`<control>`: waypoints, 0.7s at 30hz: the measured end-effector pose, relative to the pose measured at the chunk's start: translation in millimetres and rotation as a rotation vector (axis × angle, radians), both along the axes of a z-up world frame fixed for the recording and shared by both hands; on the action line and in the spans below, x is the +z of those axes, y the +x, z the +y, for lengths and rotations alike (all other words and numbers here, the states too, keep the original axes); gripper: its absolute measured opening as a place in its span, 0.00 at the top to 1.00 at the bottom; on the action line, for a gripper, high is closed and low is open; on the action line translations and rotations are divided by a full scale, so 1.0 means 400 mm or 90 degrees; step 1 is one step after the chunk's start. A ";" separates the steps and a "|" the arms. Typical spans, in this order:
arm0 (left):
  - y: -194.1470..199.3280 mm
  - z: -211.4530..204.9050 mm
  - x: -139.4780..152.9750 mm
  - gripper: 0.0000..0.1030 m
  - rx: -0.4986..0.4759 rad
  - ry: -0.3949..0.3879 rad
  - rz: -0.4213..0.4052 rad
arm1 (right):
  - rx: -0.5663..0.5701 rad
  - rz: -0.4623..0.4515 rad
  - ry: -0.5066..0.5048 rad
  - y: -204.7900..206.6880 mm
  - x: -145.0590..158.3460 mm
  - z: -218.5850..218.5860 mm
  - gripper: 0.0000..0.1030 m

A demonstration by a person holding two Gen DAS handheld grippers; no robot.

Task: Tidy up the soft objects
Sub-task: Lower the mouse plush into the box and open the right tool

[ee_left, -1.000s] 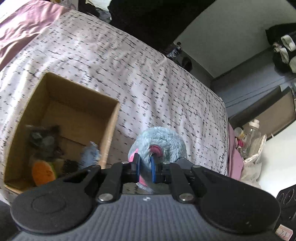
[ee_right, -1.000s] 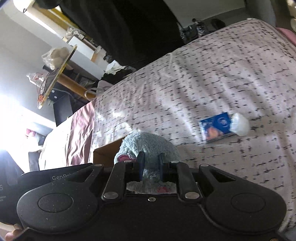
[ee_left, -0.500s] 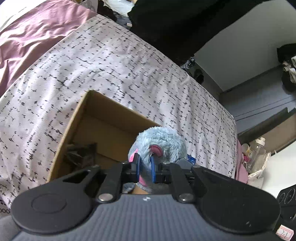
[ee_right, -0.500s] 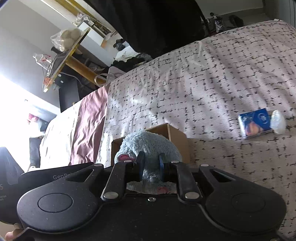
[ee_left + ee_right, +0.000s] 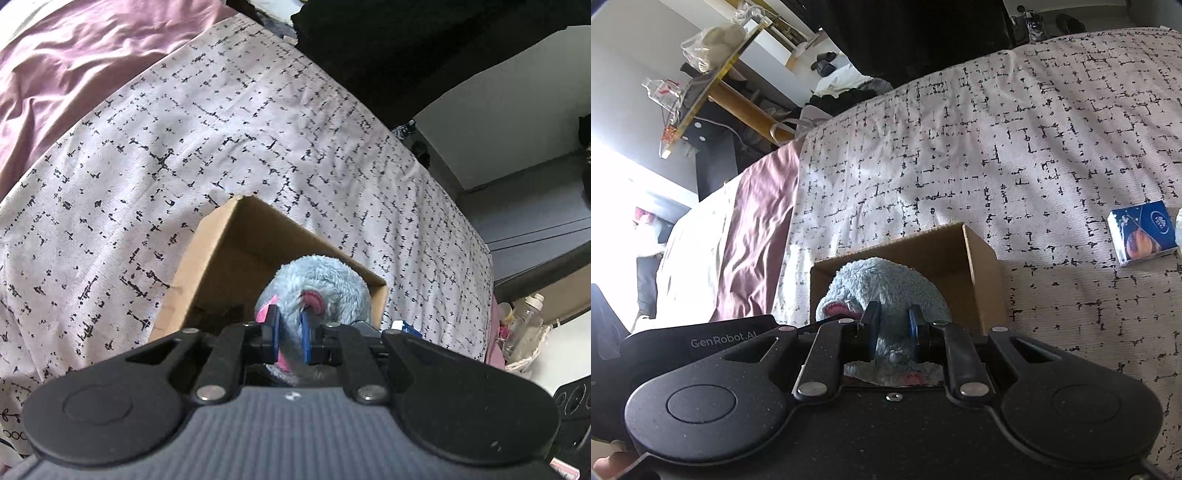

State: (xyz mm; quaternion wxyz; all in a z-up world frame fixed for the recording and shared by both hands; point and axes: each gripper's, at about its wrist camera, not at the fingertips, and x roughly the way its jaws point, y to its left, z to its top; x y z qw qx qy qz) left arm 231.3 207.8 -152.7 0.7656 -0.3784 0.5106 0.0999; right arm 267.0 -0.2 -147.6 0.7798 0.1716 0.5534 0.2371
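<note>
A fluffy light-blue plush toy (image 5: 325, 280) with pink ears is held by both grippers at once. My left gripper (image 5: 288, 338) is shut on it near a pink ear. My right gripper (image 5: 892, 334) is shut on its blue body (image 5: 886, 284). The plush hangs over the open brown cardboard box (image 5: 221, 258), which stands on the patterned bedspread (image 5: 184, 147); the box also shows in the right wrist view (image 5: 979, 254). The plush and the grippers hide the inside of the box.
A blue tissue pack (image 5: 1141, 232) lies on the bedspread (image 5: 1034, 147) right of the box, its corner also in the left wrist view (image 5: 406, 326). A pink sheet (image 5: 74, 55) covers the bed's far left. Bottles (image 5: 524, 325) stand beyond the bed's right edge.
Both grippers have carried the plush from beside the box to over its opening. The box contents seen earlier are now hidden behind the plush and grippers.
</note>
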 end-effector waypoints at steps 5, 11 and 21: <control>0.013 0.010 -0.023 0.90 -0.004 0.004 0.011 | 0.002 0.008 -0.015 0.009 -0.025 0.018 0.83; 0.015 0.026 -0.051 0.88 0.009 0.006 0.027 | 0.010 0.019 -0.025 0.013 -0.056 0.042 0.78; 0.006 0.013 -0.031 0.78 0.005 0.025 0.037 | 0.002 0.027 -0.004 -0.005 -0.041 0.005 0.73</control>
